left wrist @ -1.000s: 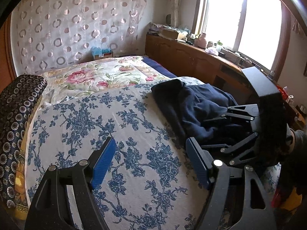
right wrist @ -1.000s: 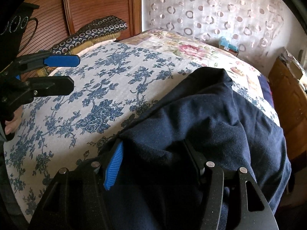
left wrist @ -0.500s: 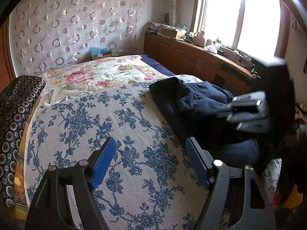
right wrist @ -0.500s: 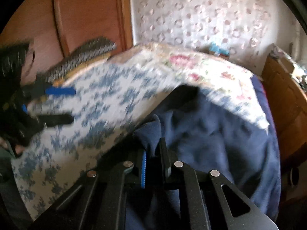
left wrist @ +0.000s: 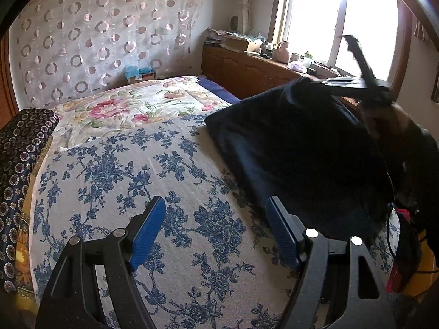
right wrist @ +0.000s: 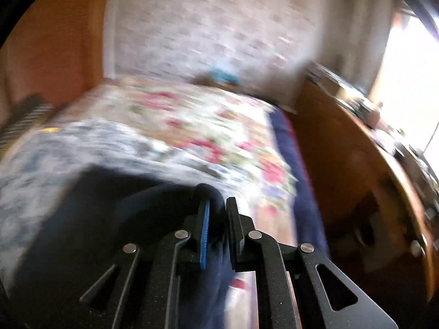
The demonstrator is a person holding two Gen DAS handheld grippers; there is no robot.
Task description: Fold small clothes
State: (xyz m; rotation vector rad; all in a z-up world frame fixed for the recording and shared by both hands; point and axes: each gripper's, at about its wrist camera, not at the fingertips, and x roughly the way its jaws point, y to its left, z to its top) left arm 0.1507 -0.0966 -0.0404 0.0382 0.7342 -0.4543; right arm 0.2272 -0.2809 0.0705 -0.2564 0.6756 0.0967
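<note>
- The left gripper (left wrist: 215,229) hangs low over the bed, its camera looking along the mattress toward the far curtain; its two blue-padded fingers (left wrist: 146,231) are spread wide with nothing between them.
- Under those open jaws lies only the blue-flowered bedspread (left wrist: 115,181); the right-hand pad sits just beside the near edge of the garment, and whether it touches cannot be told.
- The right gripper (right wrist: 218,227) is raised above the bed's right side; in the left wrist view it shows as a dark, blurred frame (left wrist: 359,79) at the top of the lifted cloth, in front of the window (left wrist: 340,19).
- A person's hand (left wrist: 384,120) behind that frame is blurred and partly hidden by a dark sleeve.
- The right jaws stand narrow, pinched on a fold of the navy garment (left wrist: 296,148), which bulges up between the pads and drops away below them.
- The garment is drawn up from the mattress like a tent: its top edge is gathered at the right gripper, and its lower part spreads down onto the bedspread on the bed's right half.
- Beyond it lie a pink-flowered quilt (left wrist: 131,107) and, to the left, a dark ring-patterned cushion (left wrist: 19,148).
- The right wrist view is heavily smeared, so finer detail of the cloth there cannot be read.
</note>
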